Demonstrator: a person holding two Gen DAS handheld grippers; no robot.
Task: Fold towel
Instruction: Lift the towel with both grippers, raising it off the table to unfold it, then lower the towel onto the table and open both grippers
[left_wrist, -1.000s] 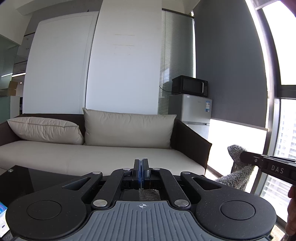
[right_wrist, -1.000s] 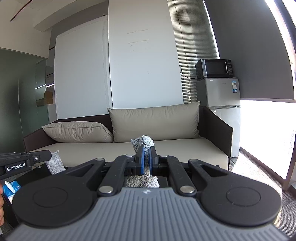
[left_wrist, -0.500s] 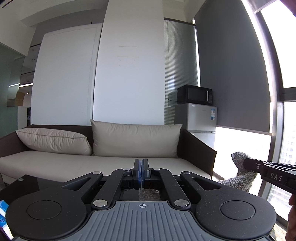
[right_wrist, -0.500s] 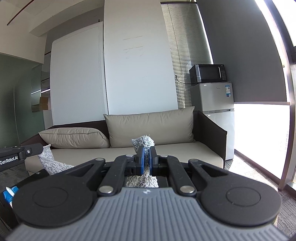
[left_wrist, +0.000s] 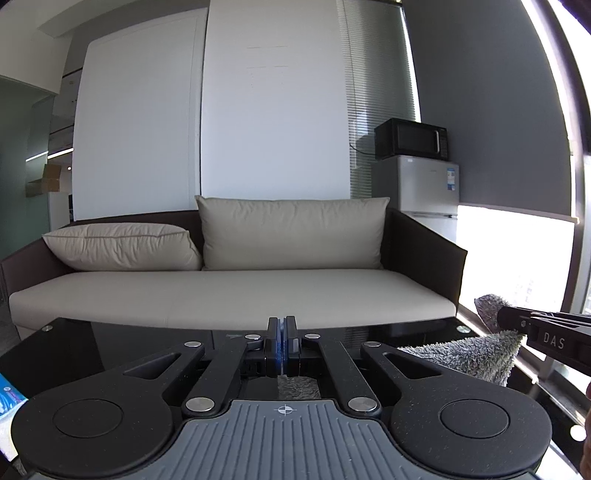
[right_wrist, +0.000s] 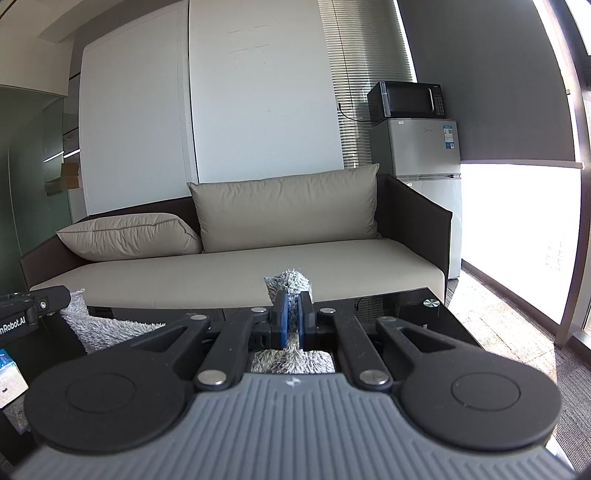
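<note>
A grey shaggy towel (left_wrist: 465, 354) hangs between my two grippers above a black glass table (left_wrist: 122, 343). My left gripper (left_wrist: 281, 345) is shut on one corner; only a bit of towel (left_wrist: 297, 387) shows below its jaws. My right gripper (right_wrist: 293, 317) is shut on another corner, with a tuft of towel (right_wrist: 291, 282) sticking up past its fingertips. The right gripper also shows at the right edge of the left wrist view (left_wrist: 550, 338). The left gripper shows at the left edge of the right wrist view (right_wrist: 35, 306), with towel (right_wrist: 103, 326) beside it.
A beige sofa (left_wrist: 229, 295) with two cushions stands behind the table. A small fridge (right_wrist: 421, 155) with a black microwave (right_wrist: 406, 99) on top stands at the right by a bright window. A blue and white packet (right_wrist: 7, 376) lies at the table's left.
Both grippers have come down and forward toward the table with the towel held between them. The table top now fills more of both views.
</note>
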